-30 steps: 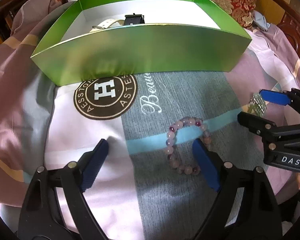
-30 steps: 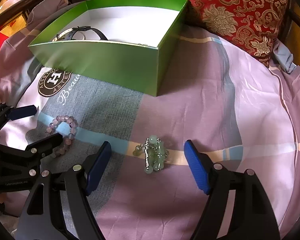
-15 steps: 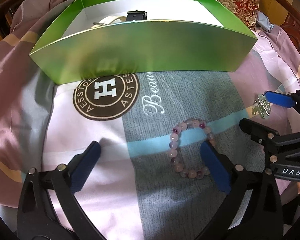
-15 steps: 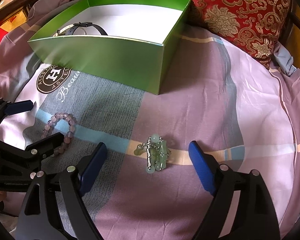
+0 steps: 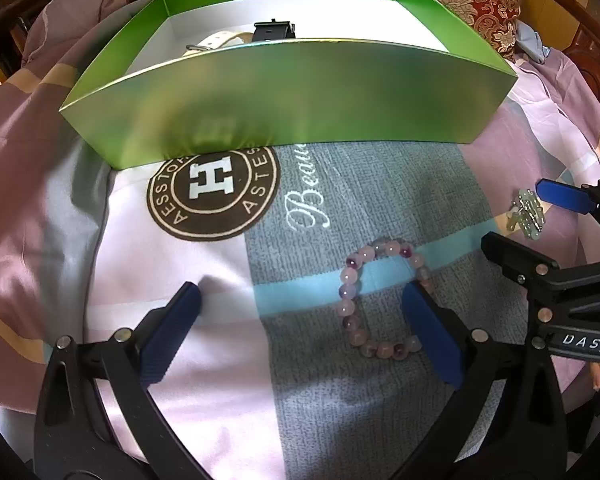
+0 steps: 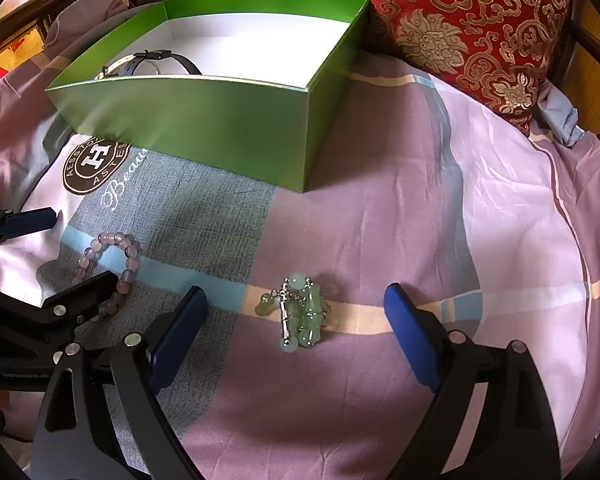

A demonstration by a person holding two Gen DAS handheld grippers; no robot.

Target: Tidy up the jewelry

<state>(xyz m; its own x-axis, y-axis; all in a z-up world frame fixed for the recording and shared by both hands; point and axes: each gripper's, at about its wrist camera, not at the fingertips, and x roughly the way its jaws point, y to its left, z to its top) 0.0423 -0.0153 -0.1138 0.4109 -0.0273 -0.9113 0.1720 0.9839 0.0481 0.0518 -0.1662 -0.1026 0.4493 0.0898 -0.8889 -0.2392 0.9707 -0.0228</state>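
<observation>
A green box (image 5: 300,100) (image 6: 204,120) with a white inside stands on the bedspread and holds a black-strapped watch (image 6: 160,60) (image 5: 274,32). A pink bead bracelet (image 5: 352,300) (image 6: 128,256) lies on the cloth; my left gripper (image 5: 300,320) is open, its right finger resting over the bracelet's right side. A green bead and silver bracelet (image 6: 298,312) (image 5: 526,214) lies bunched between the open fingers of my right gripper (image 6: 296,320), which holds nothing.
A patchwork bedspread with a round brown logo (image 5: 214,192) (image 6: 96,164) covers the surface. A red and gold cushion (image 6: 460,20) lies behind the box. Dark wooden frame (image 5: 580,32) runs along the far edges.
Both grippers have drawn back slightly toward me and stayed open. The bracelets have not moved.
</observation>
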